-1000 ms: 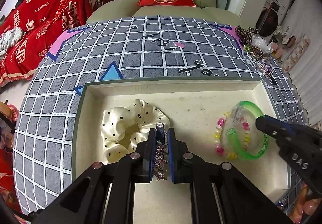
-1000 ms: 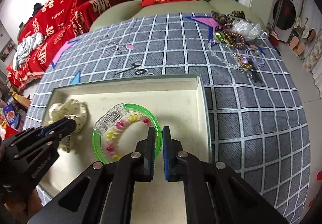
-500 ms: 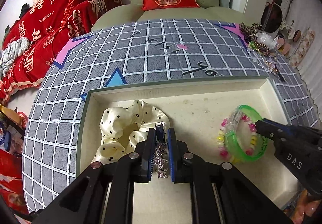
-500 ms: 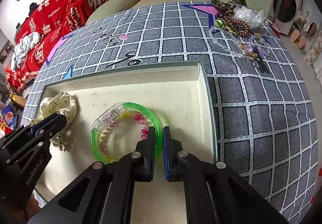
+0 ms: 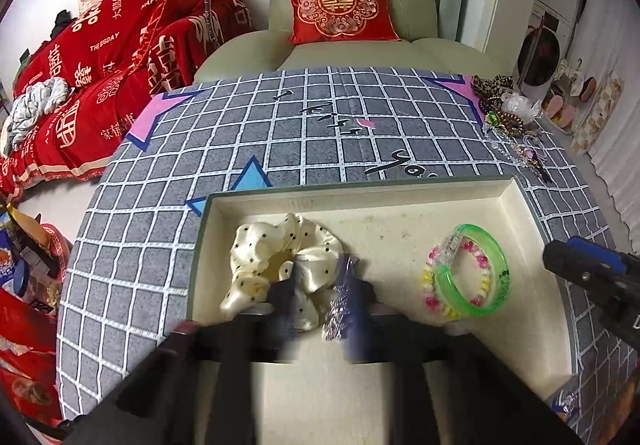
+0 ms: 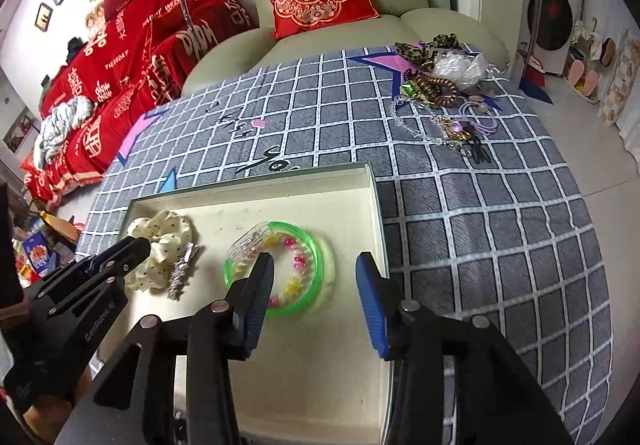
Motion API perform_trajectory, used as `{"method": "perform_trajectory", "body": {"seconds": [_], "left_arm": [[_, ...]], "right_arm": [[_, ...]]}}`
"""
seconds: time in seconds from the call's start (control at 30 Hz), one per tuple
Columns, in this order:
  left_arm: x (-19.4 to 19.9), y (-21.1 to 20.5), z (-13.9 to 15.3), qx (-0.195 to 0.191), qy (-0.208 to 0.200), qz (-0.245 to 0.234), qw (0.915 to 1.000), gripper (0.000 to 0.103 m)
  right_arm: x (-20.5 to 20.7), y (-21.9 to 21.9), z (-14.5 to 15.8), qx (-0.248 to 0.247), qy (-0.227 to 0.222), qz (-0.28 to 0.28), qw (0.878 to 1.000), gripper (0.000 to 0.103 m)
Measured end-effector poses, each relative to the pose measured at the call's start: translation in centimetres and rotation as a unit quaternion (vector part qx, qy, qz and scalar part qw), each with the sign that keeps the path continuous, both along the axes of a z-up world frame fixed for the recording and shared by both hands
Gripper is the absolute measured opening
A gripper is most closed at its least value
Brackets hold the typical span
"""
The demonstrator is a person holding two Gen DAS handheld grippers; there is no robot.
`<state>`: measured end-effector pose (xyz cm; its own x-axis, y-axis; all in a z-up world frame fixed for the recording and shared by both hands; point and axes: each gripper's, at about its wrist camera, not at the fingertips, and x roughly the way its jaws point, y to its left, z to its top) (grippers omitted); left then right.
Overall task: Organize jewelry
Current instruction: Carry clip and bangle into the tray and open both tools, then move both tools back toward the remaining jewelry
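The right tool (image 6: 316, 281) stands released, its two black fingers with ribbed blue pads spread wide above the right part of the tray (image 6: 376, 205). The left tool (image 5: 324, 297) is blurred in its own view, yet its fingers sit apart on either side of the silver hair clip (image 5: 342, 297), so it too is let go; on its black arm in the right view a white print reads partly "Robot AI".

The hair clip, a slim metal strip set with small glittering stars, lies flat on the tray floor, touching the right edge of the scrunchie (image 5: 276, 265). The scrunchie is cream satin, glossy and gathered in folds, dotted with small black spots. Well to its right in the same tray lies the green bangle (image 5: 476, 273), a translucent plastic ring with dark lettering too small to read, and inside and beside it a bracelet (image 6: 288, 273) of pink and yellow beads with a clear plastic clasp piece.

The tray is a shallow rectangular box, cream inside with a grey-green rim. It rests on the surface (image 5: 320, 133), round and covered in grey woven cloth with a white grid, pink and blue stars and black cursive script. At the far right edge lies a jewelry pile (image 6: 444, 93): brown beads, chains, a leopard-print tie.

Beyond, a red cushion (image 5: 340, 7) with a gold double-happiness sign leans on a pale green armchair, and red bedding (image 5: 108, 57) shows "HAPPY WED" and "THE BIG DAY".
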<state>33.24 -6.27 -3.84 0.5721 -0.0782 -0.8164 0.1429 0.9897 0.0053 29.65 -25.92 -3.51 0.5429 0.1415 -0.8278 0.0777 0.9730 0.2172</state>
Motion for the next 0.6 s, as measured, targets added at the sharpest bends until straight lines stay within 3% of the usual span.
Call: {"method": "perform_trajectory", "body": {"seconds": [0.03, 0.27, 0.37, 0.6], "left_arm": [[-0.4, 0.2, 0.2, -0.004, -0.002, 0.004, 1.0000, 0.103], [-4.7, 1.6, 1.8, -0.014, -0.026, 0.000, 0.9996, 0.103], [-6.7, 2.4, 2.4, -0.008, -0.032, 0.004, 0.9994, 0.103], [-11.4, 3.6, 2.8, -0.008, -0.026, 0.006, 0.9996, 0.103]], "right_arm": [[-0.4, -0.1, 0.2, 0.002, -0.001, -0.001, 1.000, 0.046], [-4.1, -0.1, 1.4, 0.011, -0.013, -0.005, 1.000, 0.048], [-5.8, 0.1, 1.8, 0.011, -0.017, -0.002, 1.000, 0.063], [-9.2, 1.6, 2.1, 0.005, -0.019, 0.018, 1.000, 0.081]]}}
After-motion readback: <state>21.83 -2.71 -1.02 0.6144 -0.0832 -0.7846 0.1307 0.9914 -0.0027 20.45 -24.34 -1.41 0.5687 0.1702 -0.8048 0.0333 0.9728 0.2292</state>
